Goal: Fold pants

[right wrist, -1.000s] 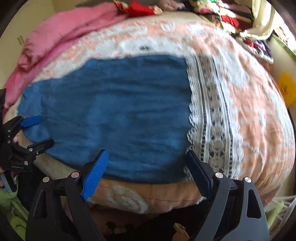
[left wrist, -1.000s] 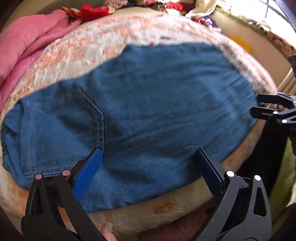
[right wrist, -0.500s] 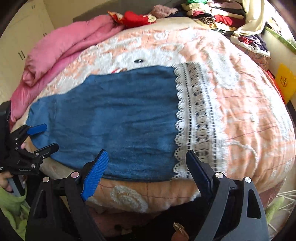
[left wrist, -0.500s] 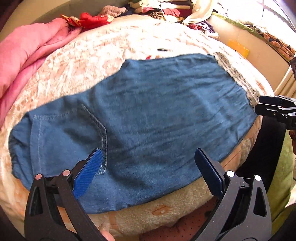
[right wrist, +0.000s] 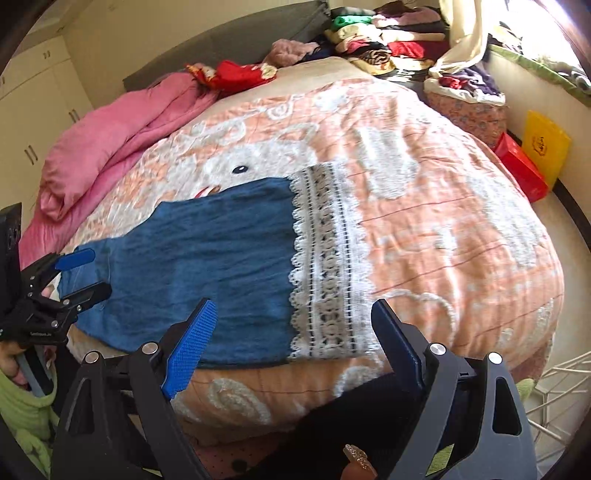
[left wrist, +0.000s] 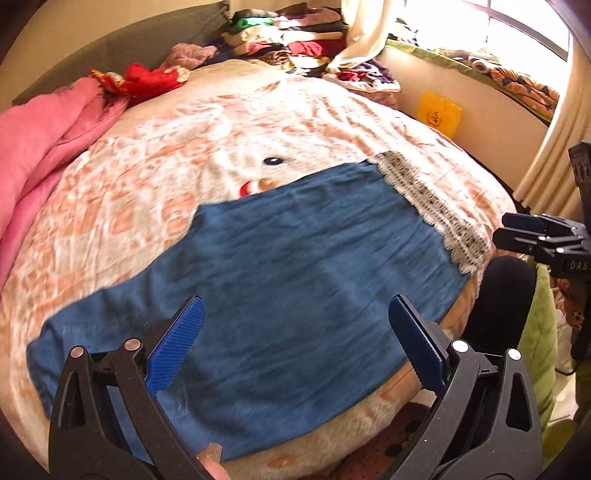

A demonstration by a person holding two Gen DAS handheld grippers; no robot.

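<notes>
Pants (left wrist: 280, 291) lie flat across the near half of the bed (right wrist: 443, 206), waist end toward the near left corner and lace-trimmed hem (right wrist: 325, 258) about midway along the near edge. Compared with the earlier views, both cameras now take in far more of the bed, the pink quilt (right wrist: 110, 147) and the clothes pile (right wrist: 388, 33) at the far edge, so both tools have backed up and away from the fabric. The left gripper (left wrist: 295, 343) stands with its jaws wide apart and nothing between them; the right gripper (right wrist: 291, 350) is likewise spread wide and empty. This likely marks a completed lengthwise fold and a repositioning for the next one, probably hem toward waist. The near long side of the pants runs close to the bed's near edge, leaving little blanket there for a low approach. Open blanket lies right of the hem and beyond the far side of the pants, giving free room to swing fabric. The quilt along the left edge stays well apart from the waist end.
</notes>
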